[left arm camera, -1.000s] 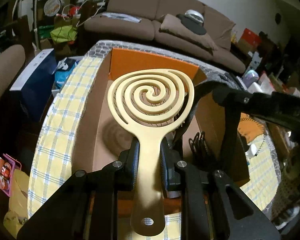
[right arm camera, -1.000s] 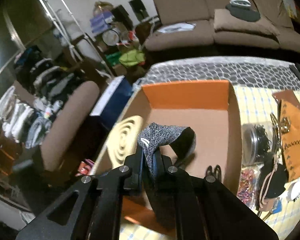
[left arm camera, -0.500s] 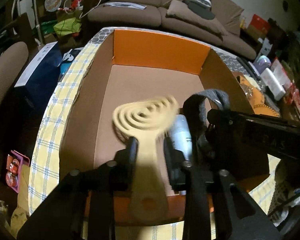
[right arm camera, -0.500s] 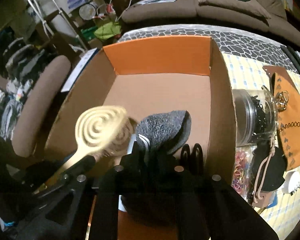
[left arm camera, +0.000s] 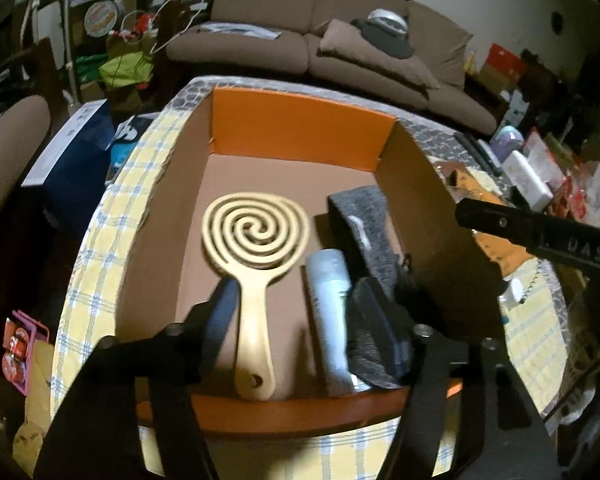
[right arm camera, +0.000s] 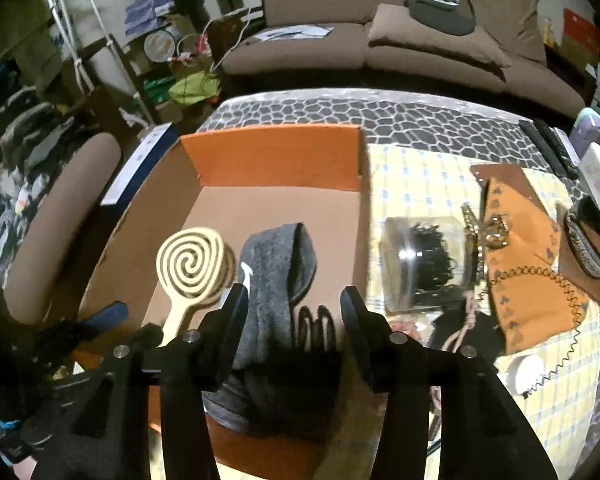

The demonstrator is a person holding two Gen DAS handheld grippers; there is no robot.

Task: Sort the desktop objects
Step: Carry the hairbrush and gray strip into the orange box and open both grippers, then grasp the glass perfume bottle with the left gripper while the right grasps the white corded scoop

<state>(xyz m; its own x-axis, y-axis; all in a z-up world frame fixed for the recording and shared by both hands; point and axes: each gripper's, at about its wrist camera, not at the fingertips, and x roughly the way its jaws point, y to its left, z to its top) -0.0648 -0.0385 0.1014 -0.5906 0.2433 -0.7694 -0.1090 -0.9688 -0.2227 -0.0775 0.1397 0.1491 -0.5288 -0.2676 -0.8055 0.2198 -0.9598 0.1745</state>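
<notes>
An orange cardboard box (left arm camera: 300,136) holds a cream spiral hairbrush (left arm camera: 256,240), a pale blue bottle (left arm camera: 330,304) and a grey sock (left arm camera: 364,216). My left gripper (left arm camera: 300,316) hangs over the box's near end, its jaws opening. The brush handle lies on the floor between the fingers, untouched by the pads. In the right wrist view my right gripper (right arm camera: 294,312) is also opening above the sock (right arm camera: 276,272), which lies loose in the box (right arm camera: 272,156) beside the brush (right arm camera: 192,264) and some black clips (right arm camera: 316,324).
Right of the box on the yellow checked cloth (right arm camera: 420,184) lie a clear jar of black hair ties (right arm camera: 420,264), an orange pouch (right arm camera: 528,280), cords and small items. A brown chair (right arm camera: 60,220) stands to the left and a sofa (right arm camera: 380,40) behind.
The left gripper was shut on the brush handle and the right on the sock. Both have opened, and the brush and the sock now lie on the box floor.
</notes>
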